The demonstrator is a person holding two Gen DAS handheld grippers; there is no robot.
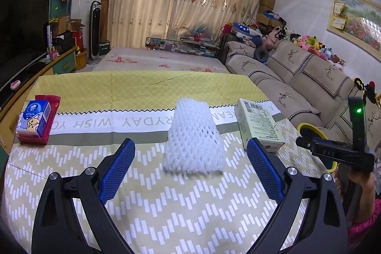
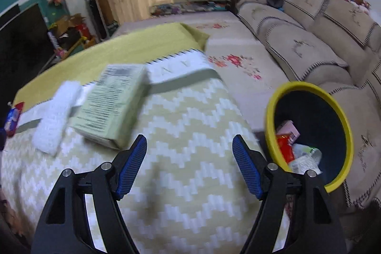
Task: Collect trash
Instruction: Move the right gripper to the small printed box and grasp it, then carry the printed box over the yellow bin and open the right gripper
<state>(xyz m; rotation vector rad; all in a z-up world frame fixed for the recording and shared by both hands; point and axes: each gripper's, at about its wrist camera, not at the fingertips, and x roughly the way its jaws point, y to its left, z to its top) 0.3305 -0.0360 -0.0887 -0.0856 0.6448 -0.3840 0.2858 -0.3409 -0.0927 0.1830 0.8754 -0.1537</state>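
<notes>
A white foam net sleeve [image 1: 194, 137] lies on the yellow patterned tablecloth [image 1: 142, 194], just ahead of my left gripper [image 1: 190, 146], which is open and empty. To its right stands a pale green carton [image 1: 258, 126]. At the table's left edge a blue tissue pack [image 1: 34, 119] rests on a red wrapper [image 1: 51, 101]. In the right wrist view my right gripper [image 2: 189, 143] is open and empty above the cloth; the carton [image 2: 112, 106] and foam sleeve [image 2: 56, 117] lie ahead to its left. A yellow-rimmed bin [image 2: 307, 132] holding trash stands beside the table on the right.
A beige sofa [image 1: 297, 77] with plush toys runs along the right. A TV [image 1: 21, 39] on a low cabinet sits at left. Curtains and a flowered mat lie beyond the table. The right hand's gripper body [image 1: 338, 149] shows at the left wrist view's right edge.
</notes>
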